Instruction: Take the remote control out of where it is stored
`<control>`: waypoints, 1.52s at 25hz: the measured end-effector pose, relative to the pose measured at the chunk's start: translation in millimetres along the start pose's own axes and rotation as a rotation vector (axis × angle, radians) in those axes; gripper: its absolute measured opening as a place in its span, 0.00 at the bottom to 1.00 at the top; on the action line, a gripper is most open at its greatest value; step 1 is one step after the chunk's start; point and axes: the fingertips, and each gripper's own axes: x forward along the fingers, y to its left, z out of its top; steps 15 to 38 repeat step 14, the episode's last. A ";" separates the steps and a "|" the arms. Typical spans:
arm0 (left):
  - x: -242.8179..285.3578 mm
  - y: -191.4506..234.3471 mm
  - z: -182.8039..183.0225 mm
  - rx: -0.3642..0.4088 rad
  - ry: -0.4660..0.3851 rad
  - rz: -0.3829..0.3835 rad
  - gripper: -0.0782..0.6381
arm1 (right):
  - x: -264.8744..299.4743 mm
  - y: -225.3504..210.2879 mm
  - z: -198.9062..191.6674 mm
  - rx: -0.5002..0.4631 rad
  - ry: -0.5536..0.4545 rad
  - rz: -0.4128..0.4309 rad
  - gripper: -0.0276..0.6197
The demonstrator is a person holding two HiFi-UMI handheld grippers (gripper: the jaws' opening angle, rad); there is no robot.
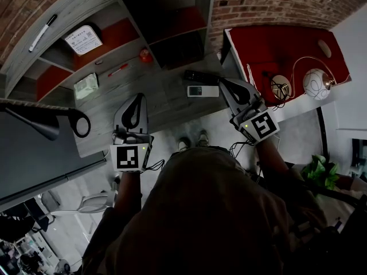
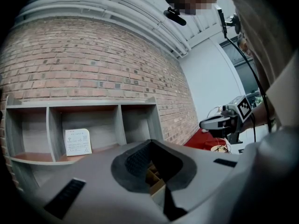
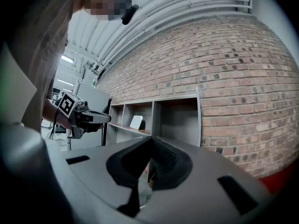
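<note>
Two remotes lie side by side on the grey shelf top point(image 1: 166, 105): a black remote point(image 1: 200, 76) and, nearer me, a white remote point(image 1: 203, 90). My right gripper point(image 1: 222, 82) is held level just right of their ends, jaws shut and empty; I cannot tell whether it touches them. In its own view the right gripper point(image 3: 152, 141) shows tips together and nothing between. My left gripper point(image 1: 137, 96) hovers over the shelf top further left, apart from the remotes. Its tips meet in the left gripper view point(image 2: 150, 143), with nothing held.
Open cubbies against the brick wall hold a white card point(image 1: 84, 39), a red pen point(image 1: 117, 70) and a small red object point(image 1: 145, 55). A black desk lamp point(image 1: 51, 122) reaches in at left. A red table point(image 1: 275, 42) at right carries a white globe point(image 1: 316, 83) and coiled cable point(image 1: 280, 86).
</note>
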 end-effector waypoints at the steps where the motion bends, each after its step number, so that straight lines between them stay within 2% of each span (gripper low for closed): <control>1: -0.6 -0.1 -0.3 0.002 0.000 -0.001 0.12 | -0.3 1.2 -0.5 -0.001 0.001 0.002 0.06; 38: -2.7 -8.6 -3.2 -0.005 0.007 -0.018 0.12 | -10.9 6.0 -4.7 -0.012 0.023 -0.010 0.06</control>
